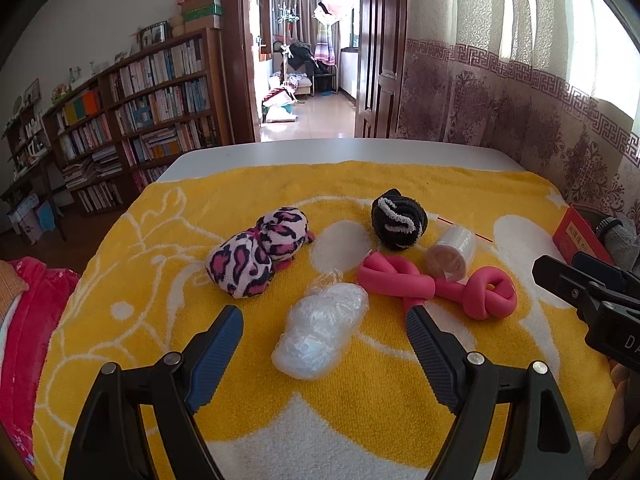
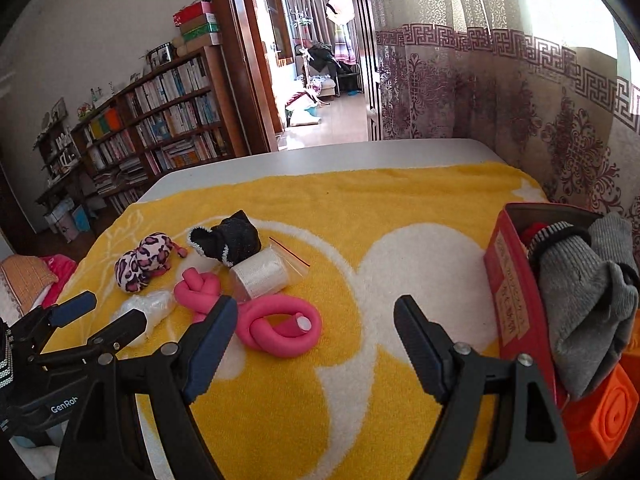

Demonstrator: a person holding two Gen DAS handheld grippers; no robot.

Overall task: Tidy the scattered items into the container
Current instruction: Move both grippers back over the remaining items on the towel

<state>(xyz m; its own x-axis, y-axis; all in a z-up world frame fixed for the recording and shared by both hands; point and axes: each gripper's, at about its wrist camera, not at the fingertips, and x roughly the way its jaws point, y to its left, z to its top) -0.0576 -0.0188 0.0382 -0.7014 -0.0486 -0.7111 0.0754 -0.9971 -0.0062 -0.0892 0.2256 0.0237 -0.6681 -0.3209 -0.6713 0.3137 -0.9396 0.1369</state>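
On the yellow towel (image 1: 360, 420) lie a clear crumpled plastic bag (image 1: 320, 332), a pink leopard sock bundle (image 1: 256, 256), a black sock ball (image 1: 398, 216), a bagged roll (image 1: 452, 254) and a knotted pink foam tube (image 1: 432, 286). My left gripper (image 1: 324, 316) is open, its fingers either side of the plastic bag. My right gripper (image 2: 316, 312) is open and empty, just right of the pink foam tube (image 2: 276, 326). The red box (image 2: 516, 296) at the right holds grey socks (image 2: 580, 300). The left gripper (image 2: 96, 312) shows by the plastic bag (image 2: 148, 312).
An orange block (image 2: 600, 420) sits in front of the red box. The white table (image 1: 340, 152) extends beyond the towel. A curtain (image 1: 520, 100) hangs at the right, a bookshelf (image 1: 140, 112) stands at the left, red bedding (image 1: 28, 320) lies at the left edge.
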